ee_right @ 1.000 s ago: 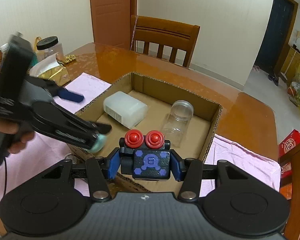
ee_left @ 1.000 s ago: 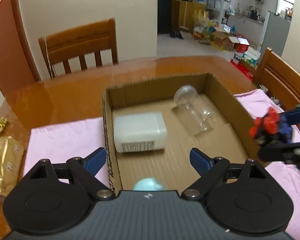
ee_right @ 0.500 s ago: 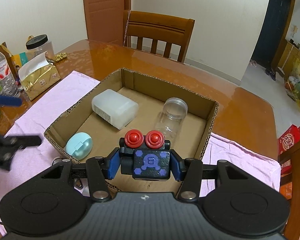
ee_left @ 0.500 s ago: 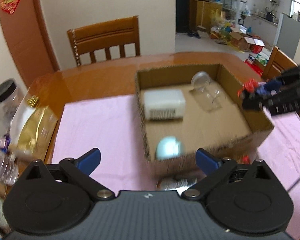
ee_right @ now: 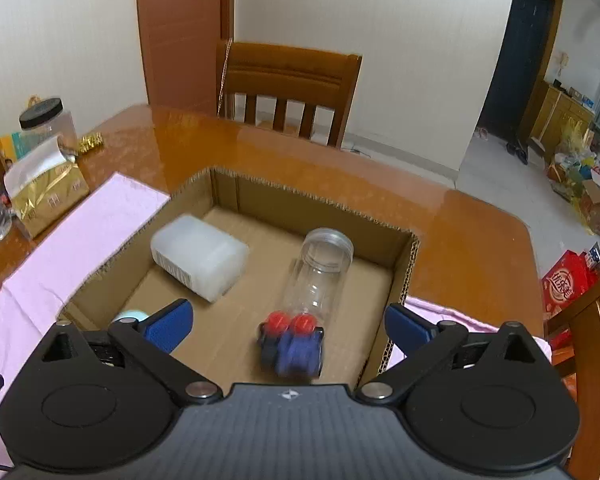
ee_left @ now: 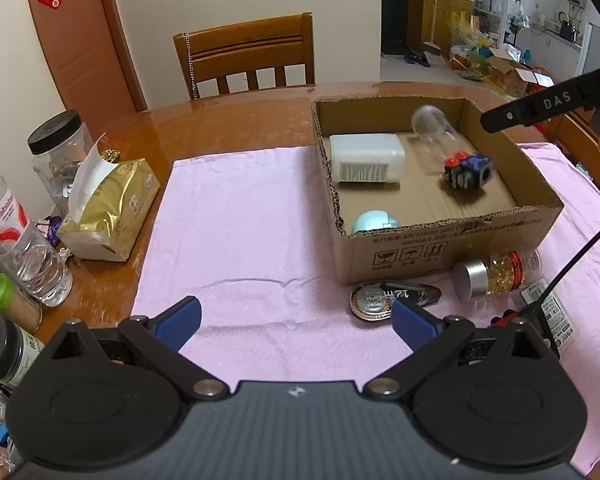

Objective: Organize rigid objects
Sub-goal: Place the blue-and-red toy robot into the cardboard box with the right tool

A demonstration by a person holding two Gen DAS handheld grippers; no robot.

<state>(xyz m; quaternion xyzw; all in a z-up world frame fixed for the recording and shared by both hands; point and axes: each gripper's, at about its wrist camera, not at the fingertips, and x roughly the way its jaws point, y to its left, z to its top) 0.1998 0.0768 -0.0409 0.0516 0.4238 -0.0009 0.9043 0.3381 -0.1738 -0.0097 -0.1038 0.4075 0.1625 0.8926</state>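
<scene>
Cardboard box [ee_left: 439, 250]: raw brown corrugated, matt, ragged fluted edges. Table [ee_left: 228, 124]: wood, high-gloss lacquer, reflective. Cloth [ee_left: 244, 240]: pink fabric, matt, lightly creased. White container [ee_left: 365, 158]: translucent matt plastic, paper label. Clear jar [ee_right: 317, 276]: transparent smooth plastic, threaded neck. Toy block [ee_left: 467, 170]: dark blue and black plastic with glossy red knobs. Pill bottle [ee_left: 495, 274]: clear plastic with brushed metallic cap. Tissue pack [ee_left: 108, 208]: shiny gold foil.

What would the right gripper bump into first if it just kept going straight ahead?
Probably the blue toy lying in the box: it sits between the open right gripper's fingers, just ahead, with the clear jar behind. Depth is hard to judge.
</scene>
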